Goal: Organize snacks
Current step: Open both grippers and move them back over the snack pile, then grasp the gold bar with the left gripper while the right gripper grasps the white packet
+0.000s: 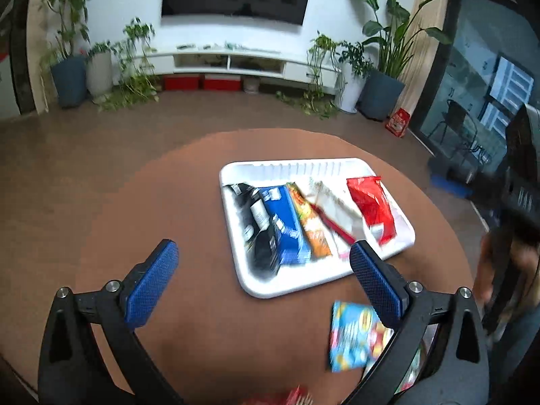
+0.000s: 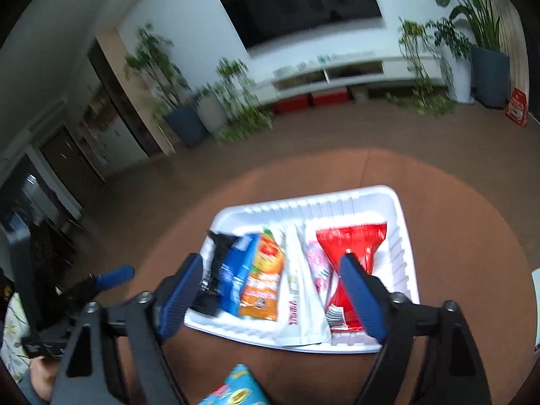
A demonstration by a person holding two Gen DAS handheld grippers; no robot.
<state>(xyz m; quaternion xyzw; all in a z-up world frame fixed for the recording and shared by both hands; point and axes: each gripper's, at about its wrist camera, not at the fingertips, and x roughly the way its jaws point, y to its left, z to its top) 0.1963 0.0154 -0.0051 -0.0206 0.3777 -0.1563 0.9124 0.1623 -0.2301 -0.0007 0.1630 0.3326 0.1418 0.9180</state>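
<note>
Left hand-held gripper (image 1: 263, 258): jaws spread wide, empty.
Right hand-held gripper (image 2: 271, 275): jaws wide apart, empty.
White ribbed plastic tray (image 1: 270, 287): on round brown bench (image 1: 168, 185), holding five snack packets side by side.
Light-blue snack packet (image 1: 351, 337): on bench, near tray.

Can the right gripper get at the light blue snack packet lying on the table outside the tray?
Probably yes. The right gripper has its jaws open and empty, and the light blue snack packet lies uncovered on the round brown table, nearer than the white plastic tray.

Table (image 1: 168, 185) w/ tray (image 1: 236, 263), blue packet (image 1: 354, 337)
</note>
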